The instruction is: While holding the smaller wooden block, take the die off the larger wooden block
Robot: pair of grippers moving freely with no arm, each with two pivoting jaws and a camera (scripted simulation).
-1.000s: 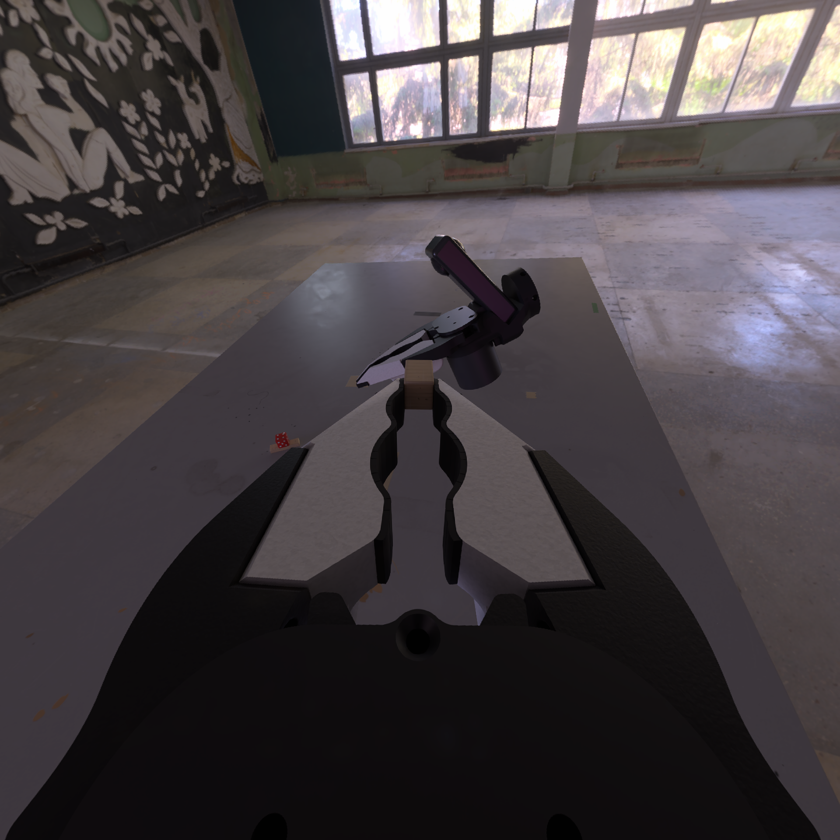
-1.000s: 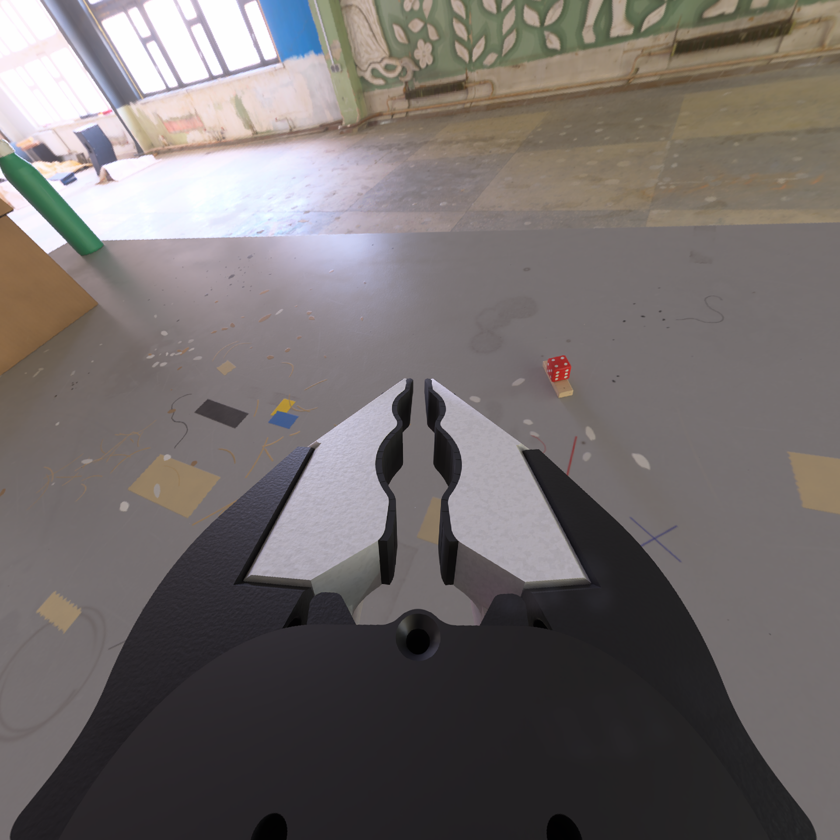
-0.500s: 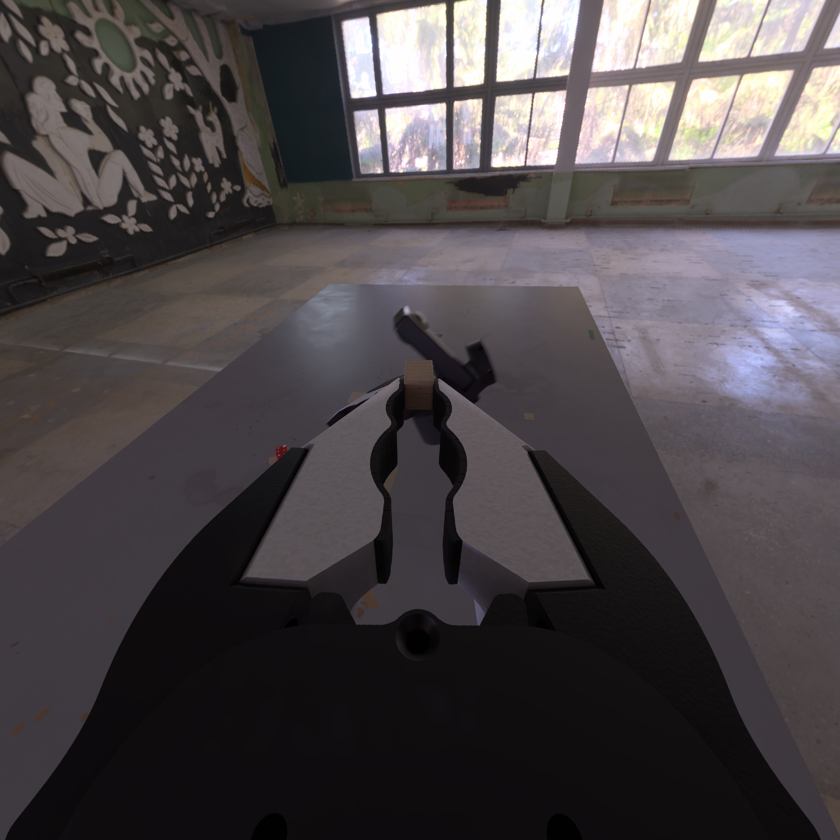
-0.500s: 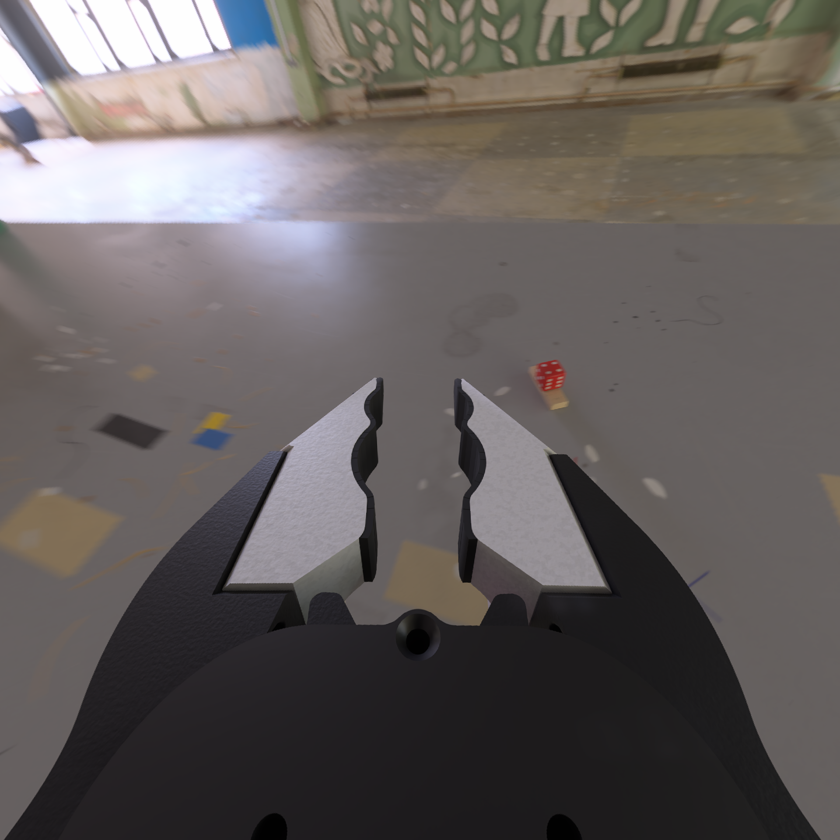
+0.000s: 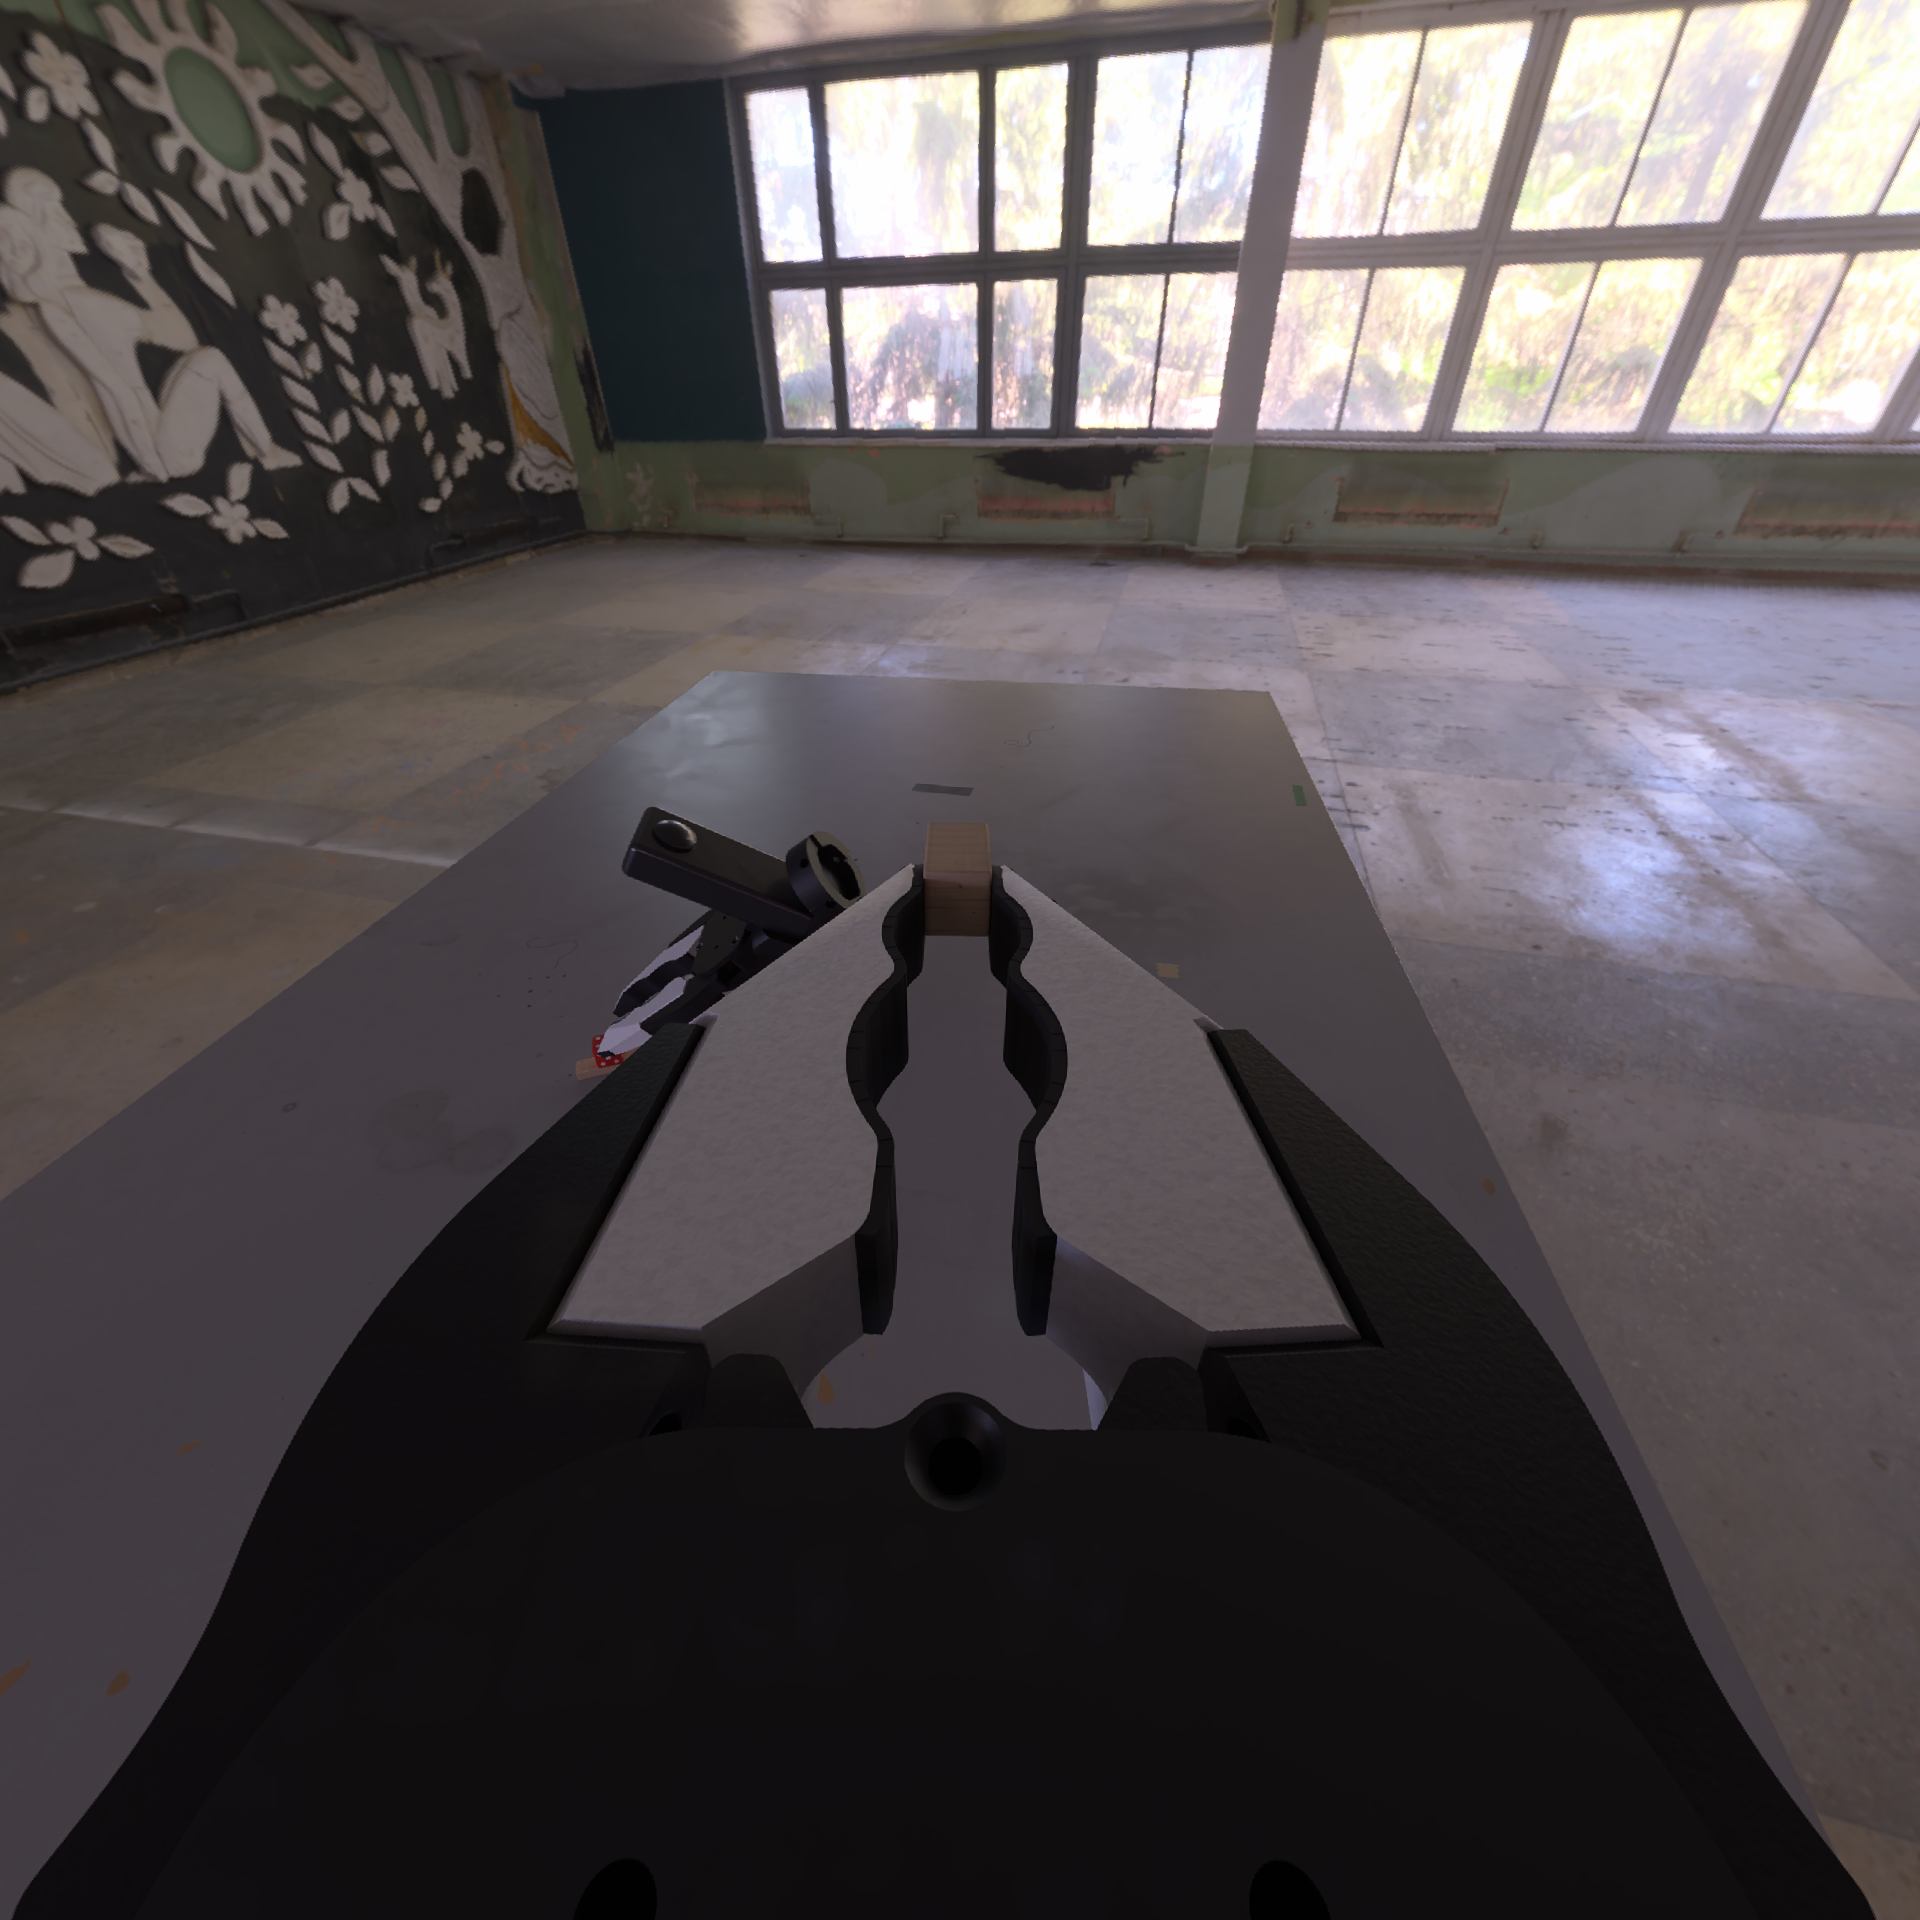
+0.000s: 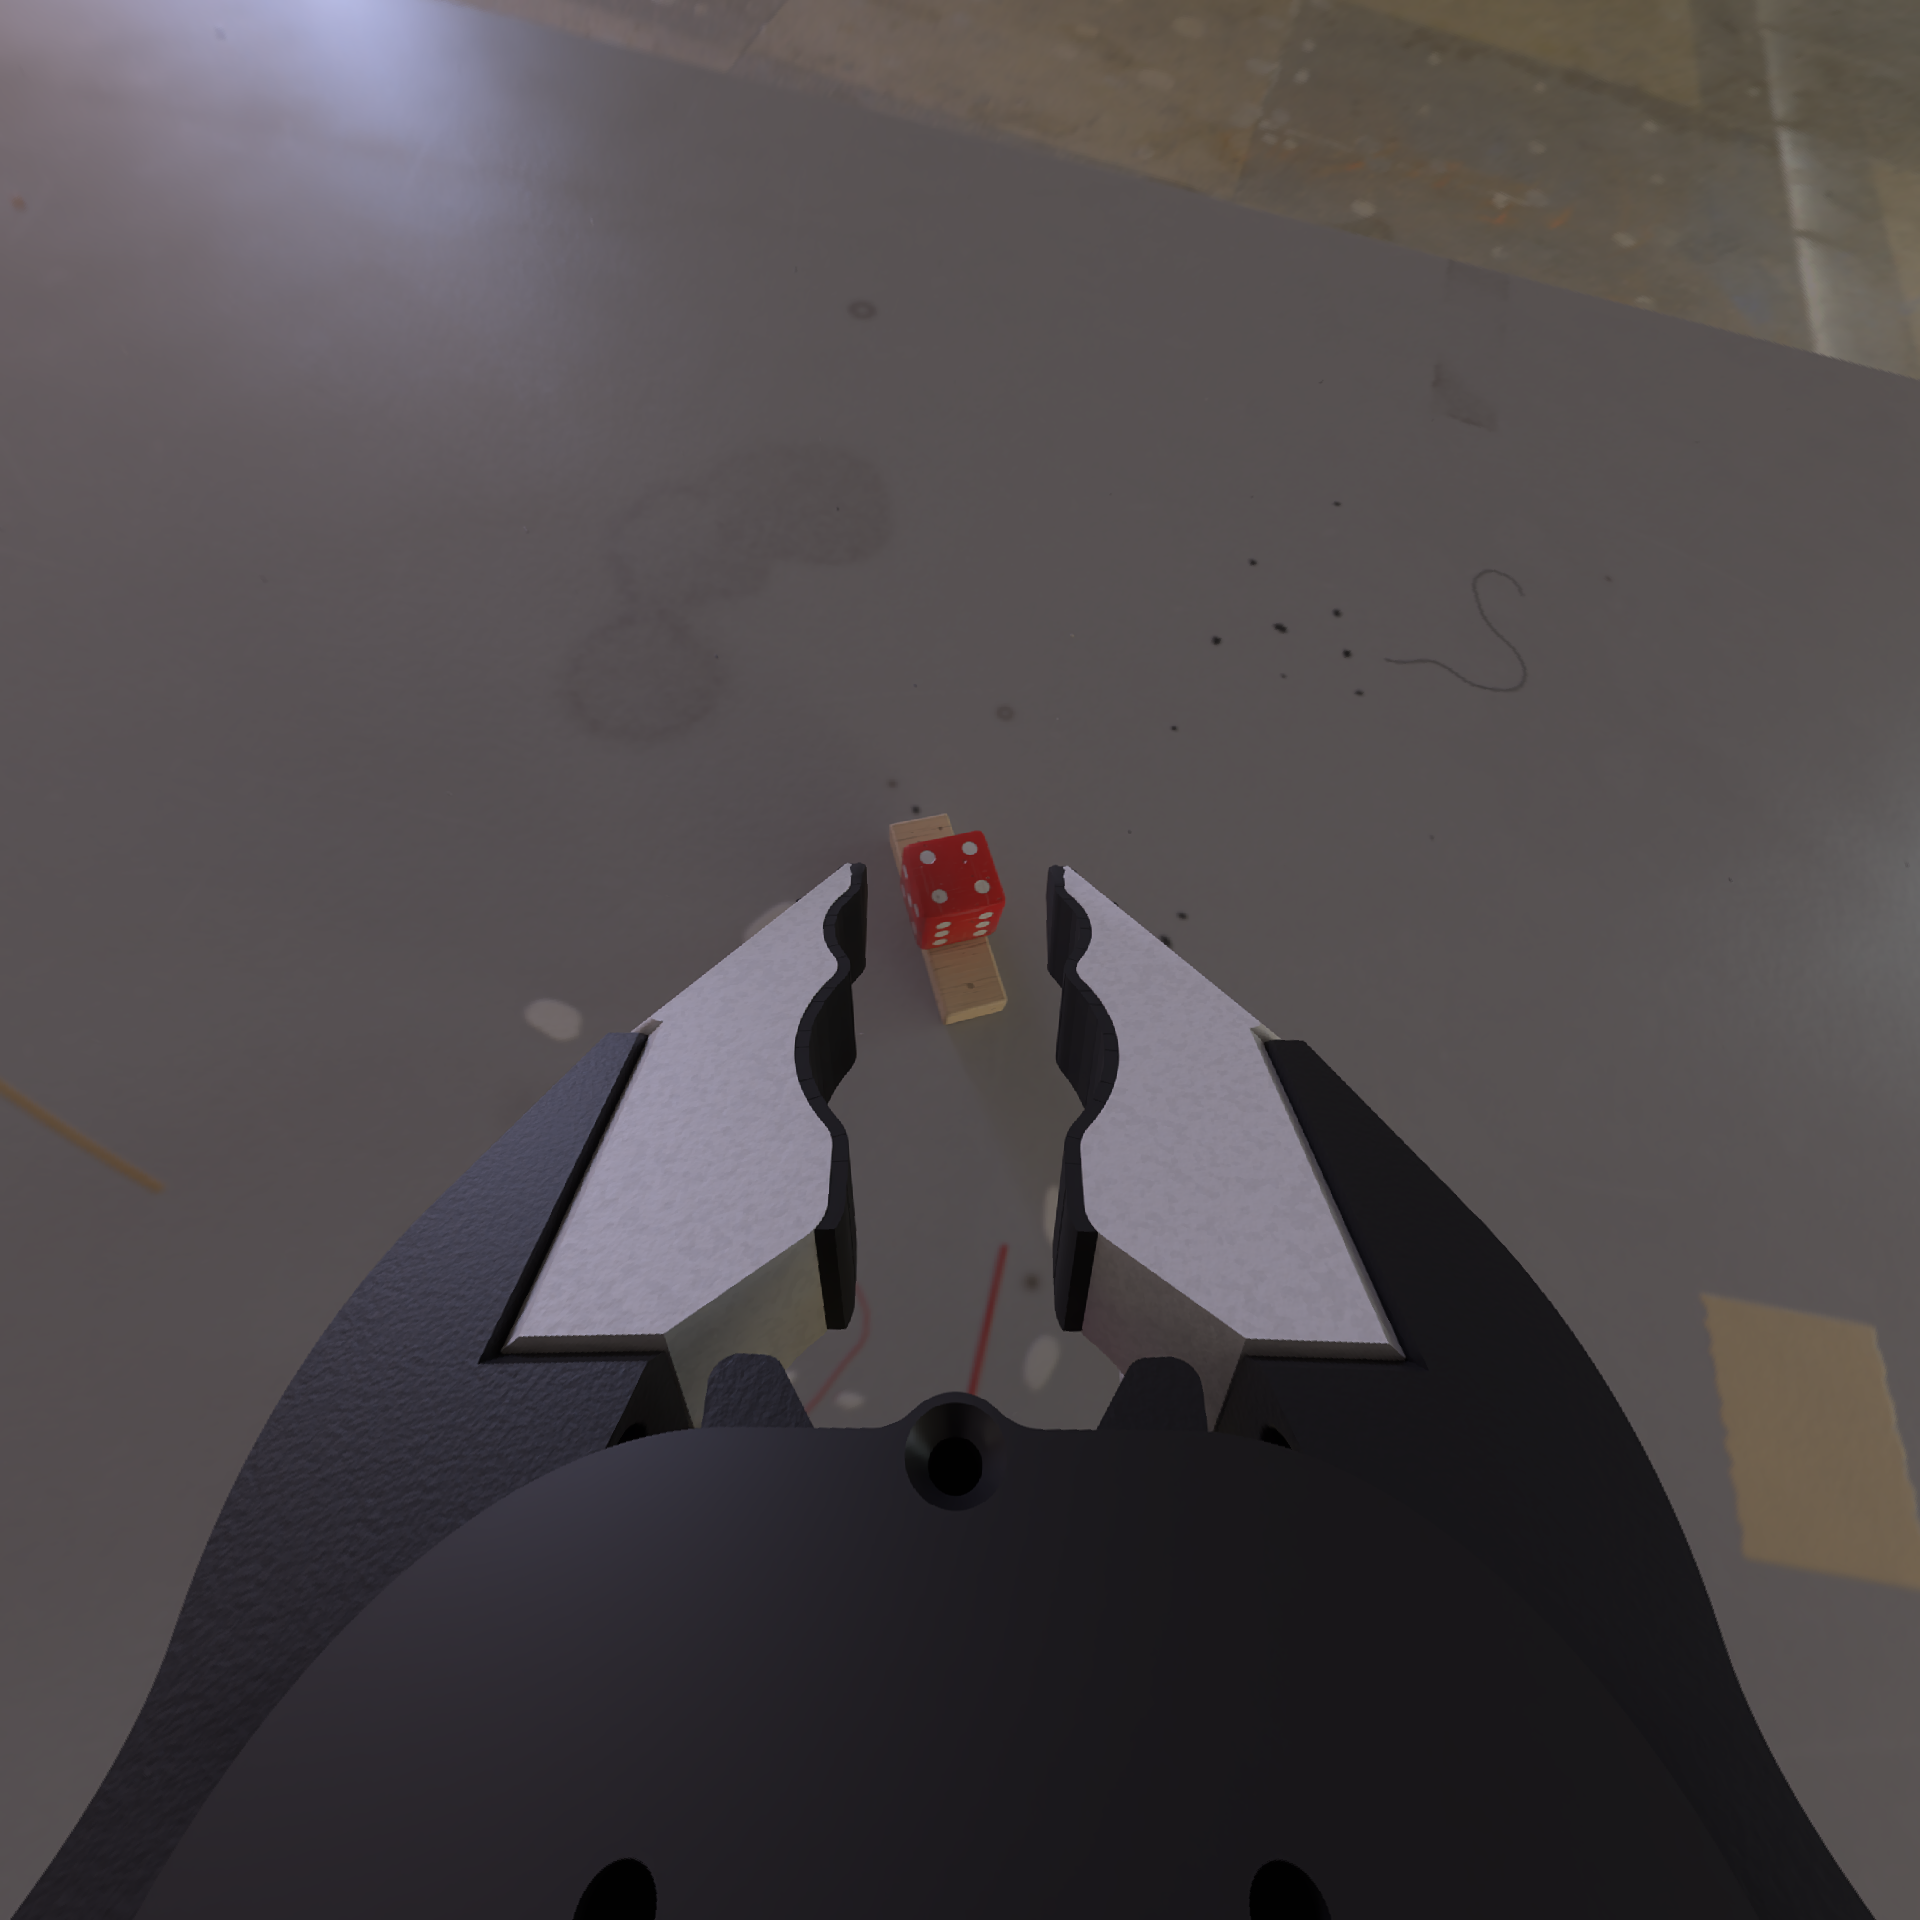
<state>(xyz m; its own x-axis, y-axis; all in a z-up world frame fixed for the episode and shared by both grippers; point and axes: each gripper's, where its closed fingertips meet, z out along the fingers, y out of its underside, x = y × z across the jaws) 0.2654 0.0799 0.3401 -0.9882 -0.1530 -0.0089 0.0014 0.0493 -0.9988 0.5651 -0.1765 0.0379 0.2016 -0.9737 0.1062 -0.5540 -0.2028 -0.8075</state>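
Note:
My left gripper (image 5: 958, 883) is shut on the smaller wooden block (image 5: 956, 881), a pale cube held at the fingertips above the grey table (image 5: 312, 1195). My right gripper (image 6: 954, 881) is open, tilted down, its fingertips on either side of the red die (image 6: 951, 885) with white dots. The die sits on the larger wooden block (image 6: 966, 982), a flat pale slab lying on the table (image 6: 416, 520). In the left wrist view the right gripper (image 5: 636, 1018) shows to the left, its tips at the die (image 5: 608, 1051), which is partly hidden by my left finger.
The table's far edge (image 6: 1455, 270) runs across the right wrist view, with tiled floor beyond. Stains, a tan patch (image 6: 1808, 1444) and thin red lines (image 6: 987, 1314) mark the tabletop. In the left wrist view the table's right edge (image 5: 1382, 935) drops to the floor.
My right gripper opened, moved toward the die and tilted down, so its fingertips now flank the die. My left gripper kept its hold on the small block and rose a little.

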